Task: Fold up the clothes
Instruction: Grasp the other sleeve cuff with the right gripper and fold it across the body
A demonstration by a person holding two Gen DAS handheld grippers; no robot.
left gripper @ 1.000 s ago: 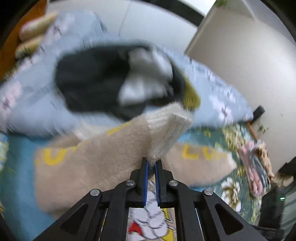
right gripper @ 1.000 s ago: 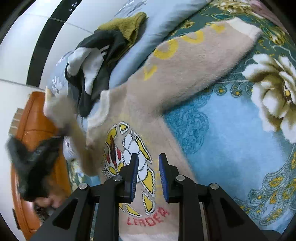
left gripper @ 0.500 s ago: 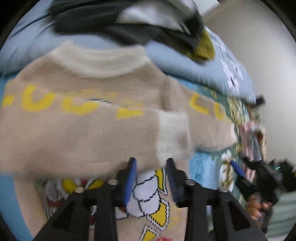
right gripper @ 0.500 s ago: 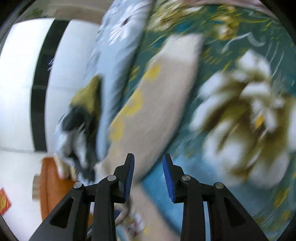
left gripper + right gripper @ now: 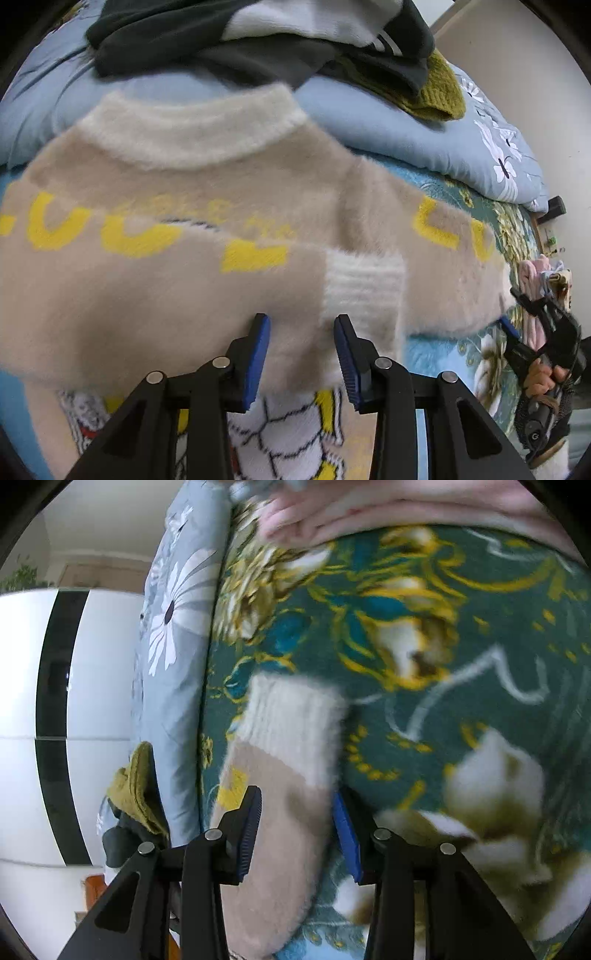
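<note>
A fuzzy beige sweater (image 5: pixel 192 192) with a cream collar and yellow letters lies on the flowered bedspread. One sleeve is folded across the chest, its cream cuff (image 5: pixel 364 280) just ahead of my left gripper (image 5: pixel 301 354), which is open and empty above it. The other sleeve (image 5: pixel 280 812) stretches out flat, with its cream cuff (image 5: pixel 291 716) on the bedspread. My right gripper (image 5: pixel 297 834) is open, its jaws on either side of this sleeve. The right gripper also shows in the left wrist view (image 5: pixel 535 347) at the sleeve end.
A pale blue flowered quilt (image 5: pixel 406 122) lies behind the sweater with dark, white and olive clothes (image 5: pixel 280 40) piled on it. Pink clothes (image 5: pixel 388 506) lie beyond the sleeve end. The green flowered bedspread (image 5: pixel 461 664) fills the right. A white wardrobe (image 5: pixel 29 701) stands at left.
My left gripper has let go of the sleeve cuff, which now lies folded across the chest, and opened. My right gripper has swung from the sweater's body to the other sleeve.
</note>
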